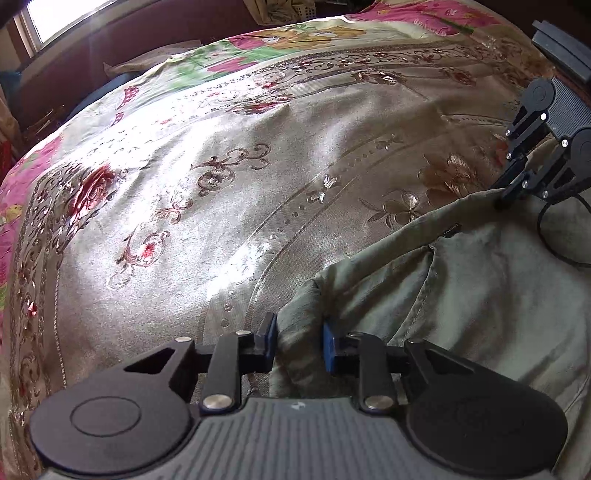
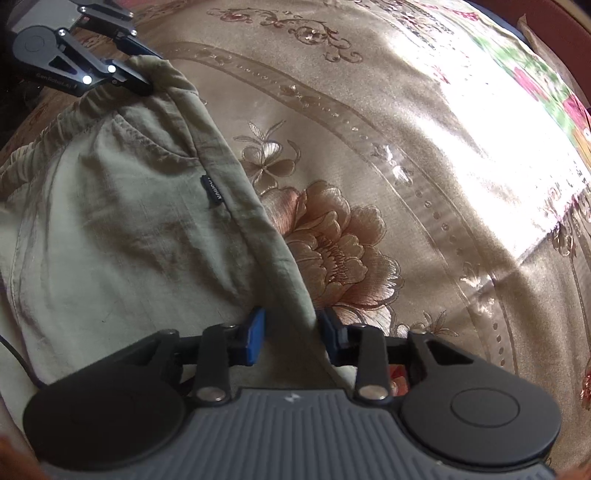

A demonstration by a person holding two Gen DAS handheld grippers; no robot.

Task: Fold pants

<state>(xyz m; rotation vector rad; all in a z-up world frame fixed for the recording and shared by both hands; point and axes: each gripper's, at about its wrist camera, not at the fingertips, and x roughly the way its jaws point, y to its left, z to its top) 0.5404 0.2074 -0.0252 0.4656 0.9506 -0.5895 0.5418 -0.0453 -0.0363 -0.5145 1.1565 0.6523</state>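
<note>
Olive-green pants [image 1: 461, 288] lie on a floral bedspread [image 1: 221, 184], at the lower right of the left wrist view and at the left of the right wrist view [image 2: 122, 221]. My left gripper [image 1: 299, 343] has its blue pads on either side of a bunched corner of the pants; it also shows at the top left of the right wrist view [image 2: 142, 75]. My right gripper [image 2: 291, 336] straddles the pants' folded edge with a gap between the pads; in the left wrist view [image 1: 504, 197] it sits at the pants' far edge. A small dark label [image 2: 213, 192] is sewn near a seam.
The shiny beige and pink floral bedspread [image 2: 406, 184] covers the bed, sunlit in the middle. A dark red headboard or wall [image 1: 110, 48] and a window [image 1: 62, 14] lie beyond the far edge. A black cable [image 1: 554, 236] trails over the pants by the right gripper.
</note>
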